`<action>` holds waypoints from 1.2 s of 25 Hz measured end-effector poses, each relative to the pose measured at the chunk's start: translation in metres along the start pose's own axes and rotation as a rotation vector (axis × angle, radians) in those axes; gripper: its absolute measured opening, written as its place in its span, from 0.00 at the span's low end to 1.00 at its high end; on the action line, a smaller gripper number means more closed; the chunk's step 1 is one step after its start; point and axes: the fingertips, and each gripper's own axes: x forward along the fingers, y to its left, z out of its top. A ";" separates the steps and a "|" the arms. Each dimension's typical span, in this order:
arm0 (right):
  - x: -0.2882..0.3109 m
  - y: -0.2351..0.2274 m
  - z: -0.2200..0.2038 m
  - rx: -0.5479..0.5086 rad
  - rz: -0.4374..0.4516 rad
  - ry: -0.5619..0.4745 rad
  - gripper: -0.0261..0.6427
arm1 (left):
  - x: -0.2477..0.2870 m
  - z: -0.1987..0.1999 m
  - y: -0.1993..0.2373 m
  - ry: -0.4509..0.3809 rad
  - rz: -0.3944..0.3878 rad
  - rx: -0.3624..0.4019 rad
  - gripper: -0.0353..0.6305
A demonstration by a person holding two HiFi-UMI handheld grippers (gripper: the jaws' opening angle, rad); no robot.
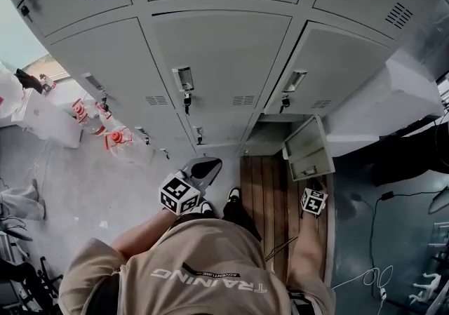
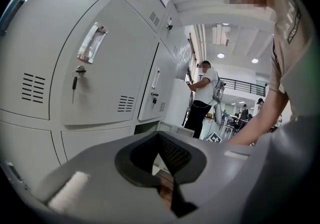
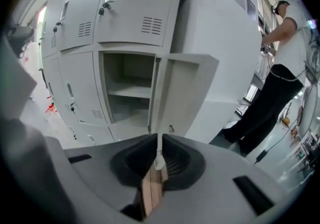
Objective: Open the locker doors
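Grey lockers (image 1: 210, 61) fill the head view, most doors closed with keys (image 1: 186, 102) in their locks. One low locker (image 3: 127, 91) stands open with an empty shelf inside. Its door (image 1: 309, 149) swings out to the right. My right gripper (image 3: 159, 155) is shut on that door's (image 3: 180, 93) lower free edge, which runs down between the jaws. In the head view this gripper (image 1: 313, 193) sits just below the door. My left gripper (image 1: 205, 166) hangs in front of the closed middle column, jaws together and empty. In its own view the left gripper (image 2: 161, 144) faces closed doors (image 2: 107, 63).
Clear bottles with red caps (image 1: 116, 139) and a white box (image 1: 49, 121) lie on the floor at left. Wooden floor boards (image 1: 263, 187) lie under the open locker. Cables (image 1: 372, 236) trail at right. A white cabinet (image 3: 225, 58) adjoins the lockers; a person (image 3: 275, 83) stands beyond it.
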 end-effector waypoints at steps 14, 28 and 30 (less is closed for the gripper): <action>-0.128 0.196 0.188 -0.129 0.467 -0.455 0.06 | -0.048 0.030 0.030 -0.103 0.226 -0.018 0.06; -0.228 0.404 0.320 -0.337 0.923 -0.742 0.06 | -0.124 0.070 0.061 -0.187 0.511 -0.021 0.06; -0.229 0.412 0.341 -0.297 0.920 -0.763 0.06 | -0.128 0.076 0.069 -0.208 0.487 -0.017 0.06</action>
